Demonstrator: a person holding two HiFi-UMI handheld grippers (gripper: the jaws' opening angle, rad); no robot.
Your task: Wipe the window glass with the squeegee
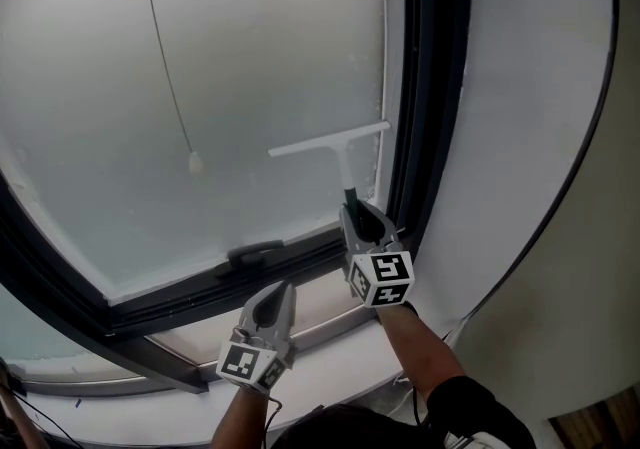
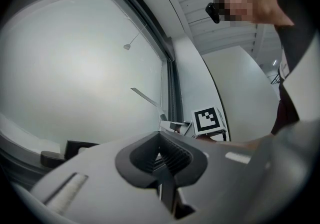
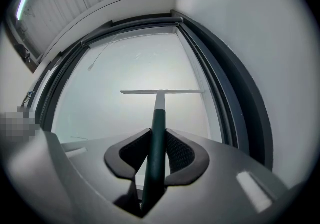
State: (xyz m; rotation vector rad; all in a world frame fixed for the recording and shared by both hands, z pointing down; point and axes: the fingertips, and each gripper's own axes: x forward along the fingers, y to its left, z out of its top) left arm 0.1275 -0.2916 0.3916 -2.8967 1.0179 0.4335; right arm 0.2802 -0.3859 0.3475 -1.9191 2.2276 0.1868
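At window glass [image 1: 230, 67] lower right: squeegee [image 1: 343, 165] blade | right claw [image 1: 362, 219] pinching its handle | left claw [image 1: 272, 305] pressed together, empty

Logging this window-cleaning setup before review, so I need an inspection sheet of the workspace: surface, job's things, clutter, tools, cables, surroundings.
Surface: window glass, hazy white, no streaks that I can make out.
Job's things: squeegee, blade at the pane's lower right, beside the window frame.
Clutter: nothing seen.
Tools: right tool shut on the squeegee's dark handle; left tool shut, empty, held below the pane.
Cables: thin pull cord hangs in front of the glass.
Surroundings: dark window frame with a latch handle on its bottom rail; white wall to the right.
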